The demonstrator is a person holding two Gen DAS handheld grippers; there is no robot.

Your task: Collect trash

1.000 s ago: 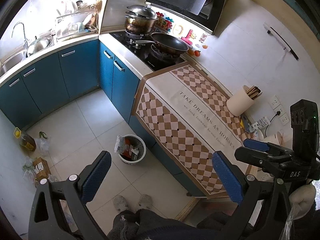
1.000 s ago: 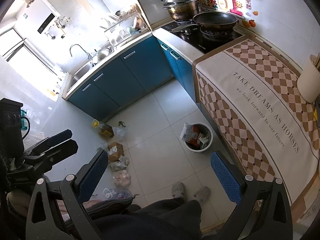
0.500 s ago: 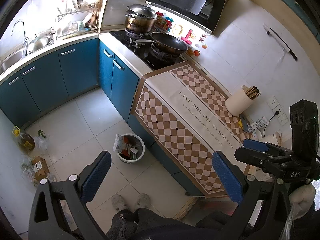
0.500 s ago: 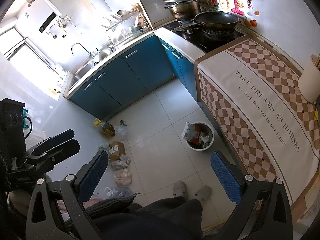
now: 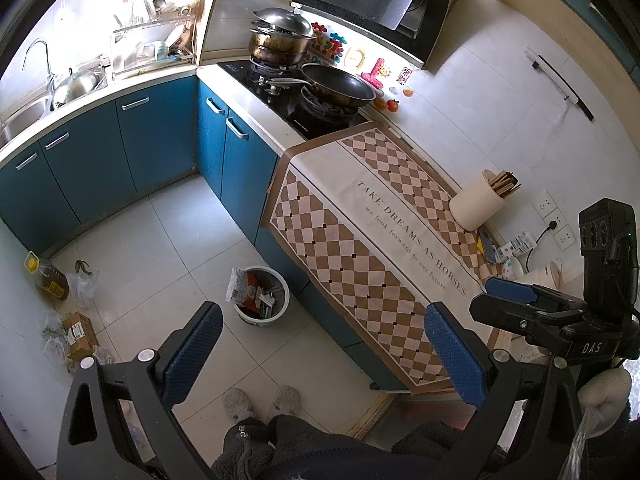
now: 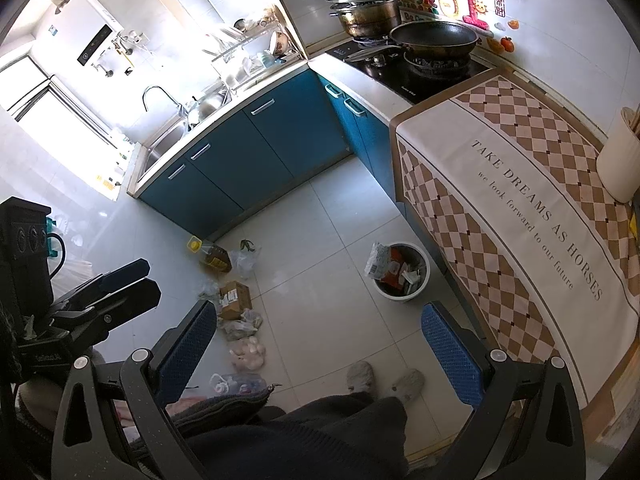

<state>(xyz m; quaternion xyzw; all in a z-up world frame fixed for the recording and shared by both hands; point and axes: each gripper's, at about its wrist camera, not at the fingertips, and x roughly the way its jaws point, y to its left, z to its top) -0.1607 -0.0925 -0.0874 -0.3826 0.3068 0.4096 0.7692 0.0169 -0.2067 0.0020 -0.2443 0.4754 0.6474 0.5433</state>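
Bin [image 5: 262,295] slid rightward; only right view shows bags [image 6: 244,342].

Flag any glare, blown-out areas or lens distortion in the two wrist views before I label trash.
Left wrist: the sink corner is blown out by window light, the cabinet edges bow from the fisheye, and the trash bin is sharp and evenly lit. Right wrist: the window is overexposed, with glare washing over the dish rack; the floor litter by the cardboard box is readable.
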